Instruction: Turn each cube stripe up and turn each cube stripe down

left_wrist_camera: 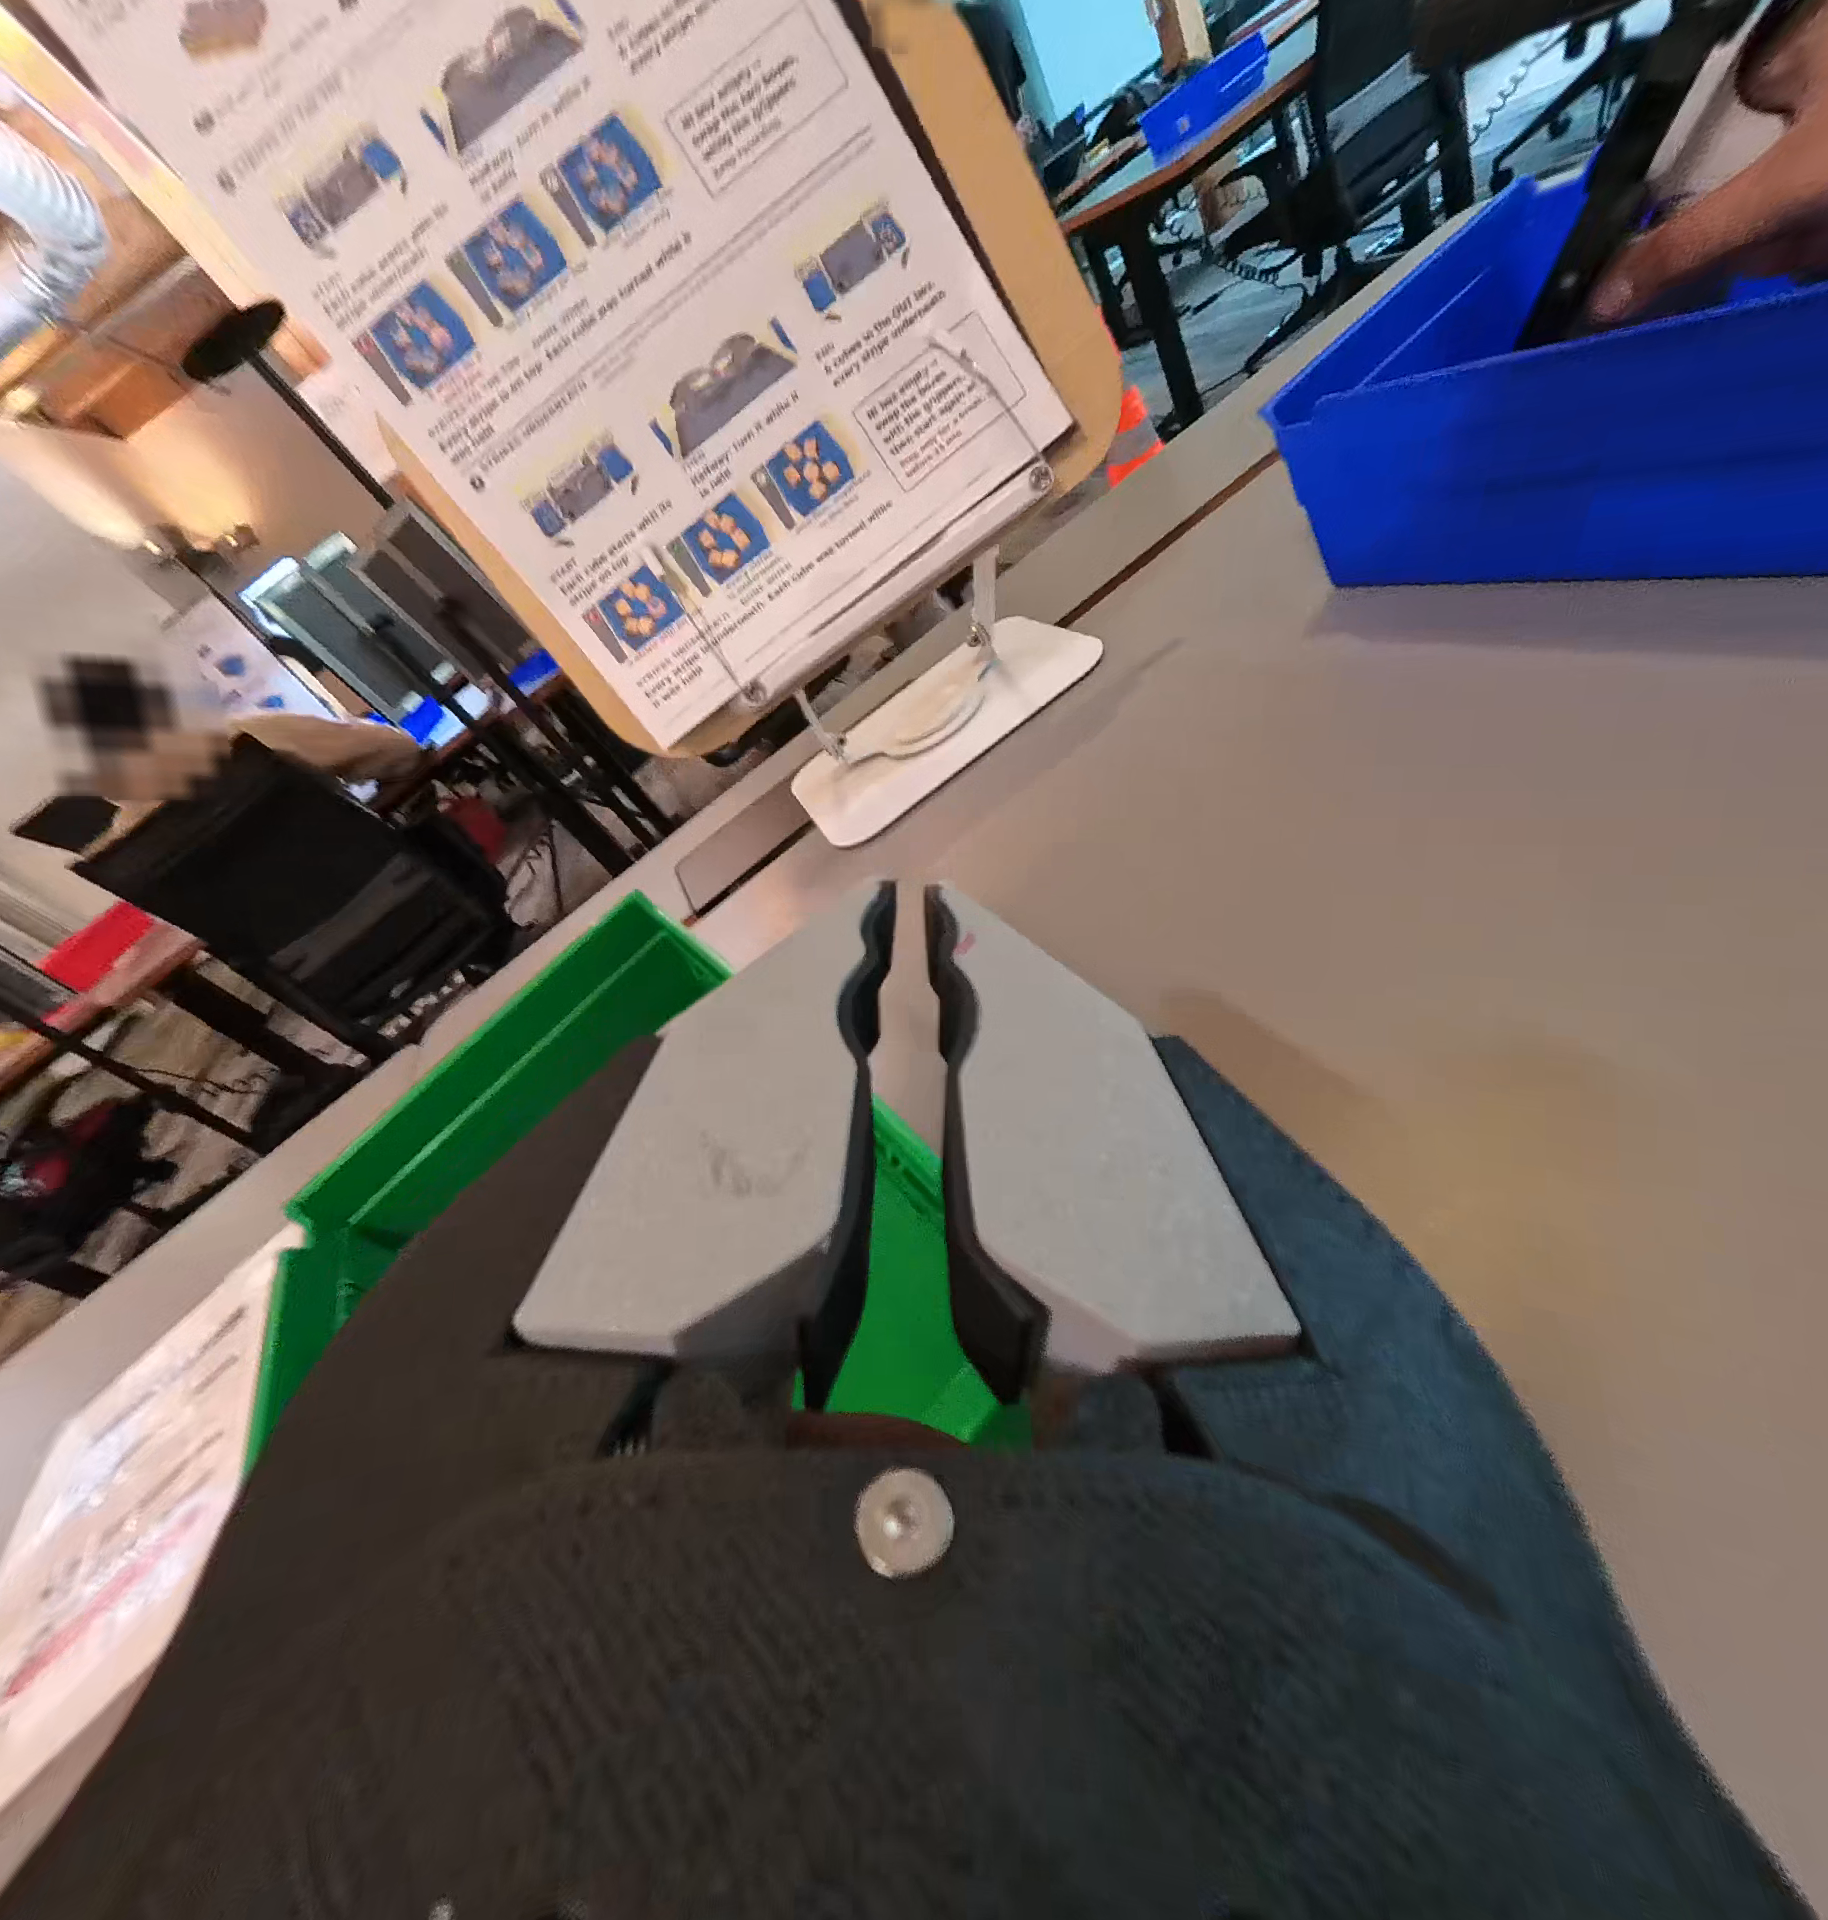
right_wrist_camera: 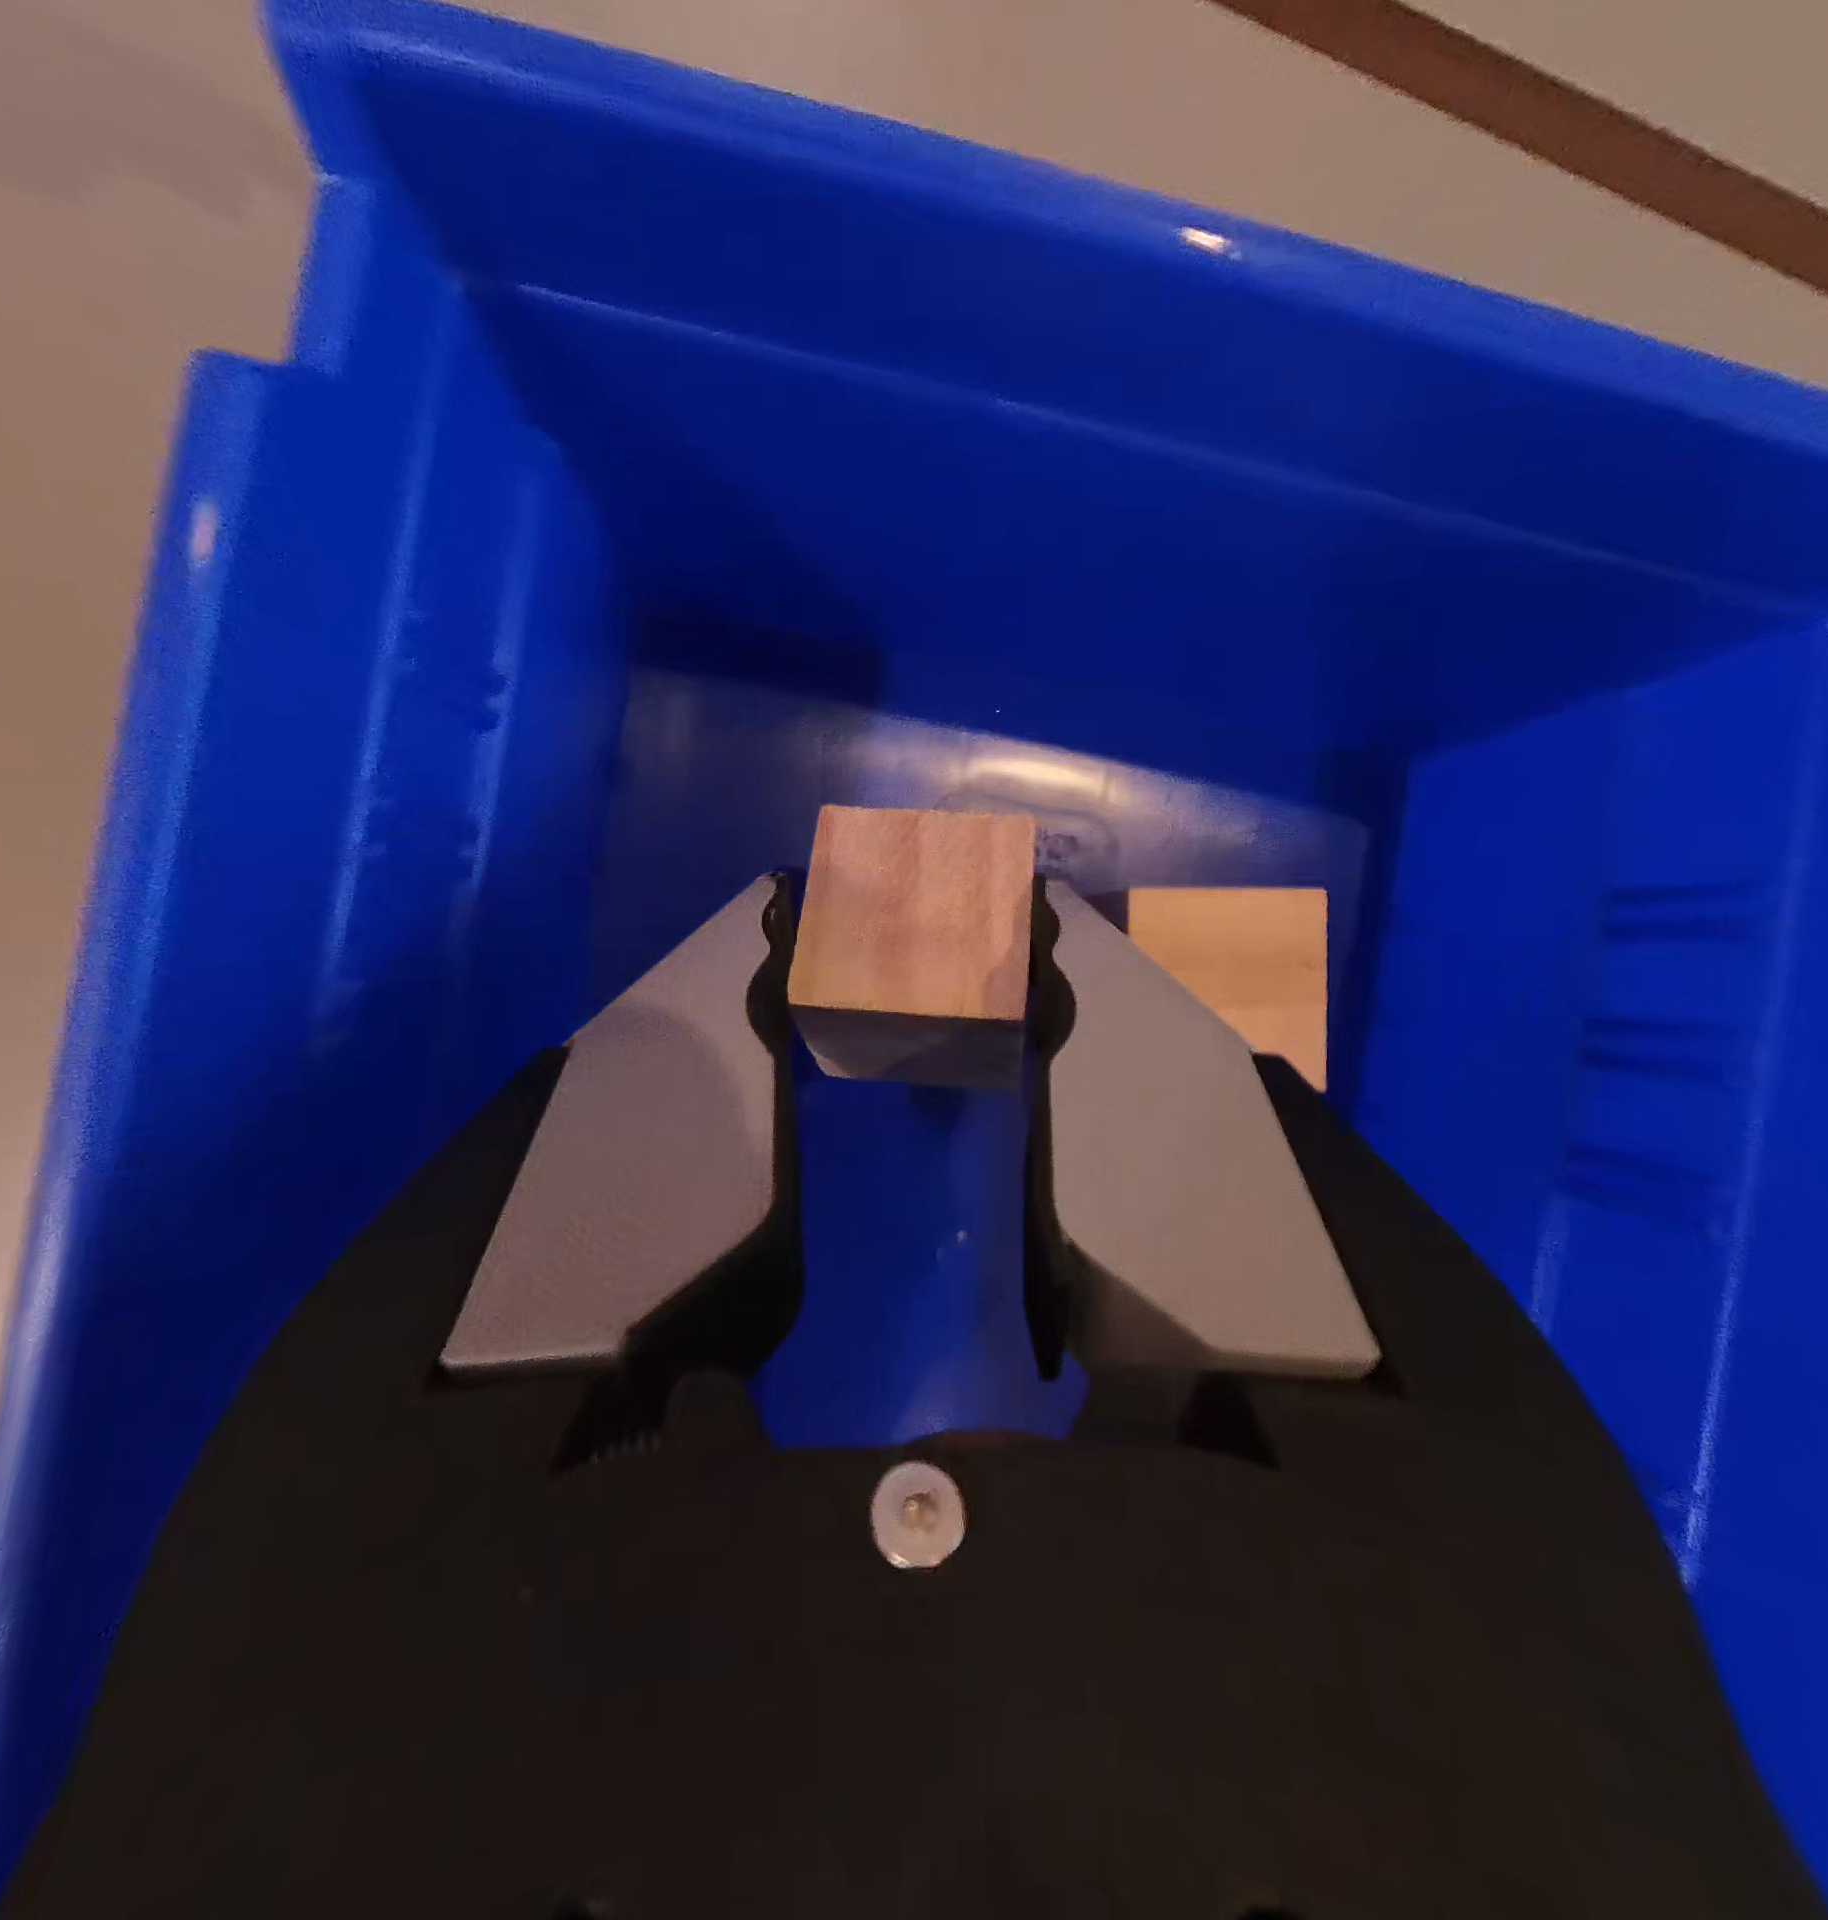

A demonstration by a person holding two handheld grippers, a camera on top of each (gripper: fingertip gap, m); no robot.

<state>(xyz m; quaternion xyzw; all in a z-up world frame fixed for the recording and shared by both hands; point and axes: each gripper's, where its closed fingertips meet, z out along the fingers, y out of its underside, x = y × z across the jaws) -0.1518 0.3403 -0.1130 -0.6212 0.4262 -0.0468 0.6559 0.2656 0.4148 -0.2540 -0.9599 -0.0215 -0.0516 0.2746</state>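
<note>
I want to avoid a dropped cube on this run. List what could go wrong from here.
1. The right gripper pinches the held cube only at its tips; it may slip or twist when turned.
2. A second cube lies close beside the right jaw and could get knocked.
3. The blue bin walls stand close around, so a wide turn may strike them.

blue bin (right_wrist_camera: 494, 727) | tan wooden cube (right_wrist_camera: 910, 925) | green bin (left_wrist_camera: 536, 1081) | grey fingers (right_wrist_camera: 640, 1143)
</note>
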